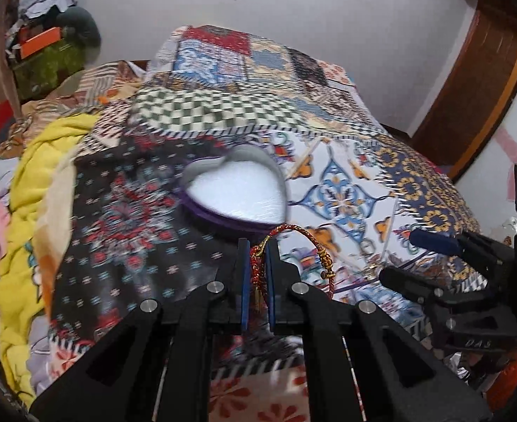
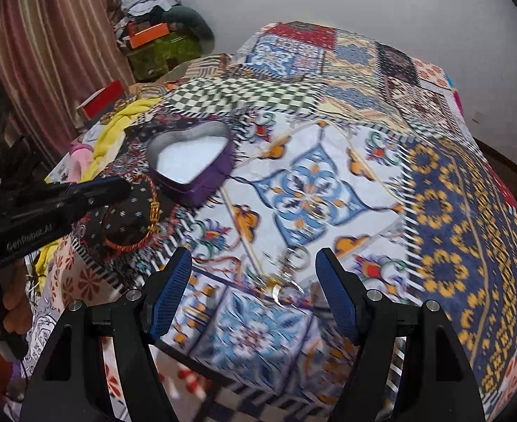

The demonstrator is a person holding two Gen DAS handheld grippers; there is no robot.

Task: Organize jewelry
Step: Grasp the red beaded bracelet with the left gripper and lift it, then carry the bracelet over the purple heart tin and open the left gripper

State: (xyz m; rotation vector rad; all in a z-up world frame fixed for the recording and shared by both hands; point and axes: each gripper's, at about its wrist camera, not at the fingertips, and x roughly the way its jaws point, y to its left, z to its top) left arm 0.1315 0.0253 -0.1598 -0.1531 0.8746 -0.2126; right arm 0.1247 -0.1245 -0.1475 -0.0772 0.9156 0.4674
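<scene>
Left gripper (image 1: pixel 257 246) jaws clamped on red-gold braided bracelet (image 1: pixel 302 242), held just short of the open heart-shaped box (image 1: pixel 237 190) on the bed (image 1: pixel 416 176). Right gripper (image 2: pixel 253 260) jaws wide apart, silver jewelry piece (image 2: pixel 286 274) lying on the bedspread between them.

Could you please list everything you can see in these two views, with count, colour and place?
bracelet: one, red and gold cord, pinched in the left gripper, loop hanging free.
heart box: one, purple outside, white inside, open, on the bedspread beyond the bracelet.
silver jewelry: small blurred cluster, silver and gold, on the bedspread between the right fingers; count unclear.
bedspread: one, multicoloured patchwork print, covering the bed.
yellow cloth: one, bunched at the bed's left edge.
curtain: one, striped pink-brown, far left.
left gripper: black, blue pads, shut.
right gripper: black, blue pads, open above the jewelry.
</scene>
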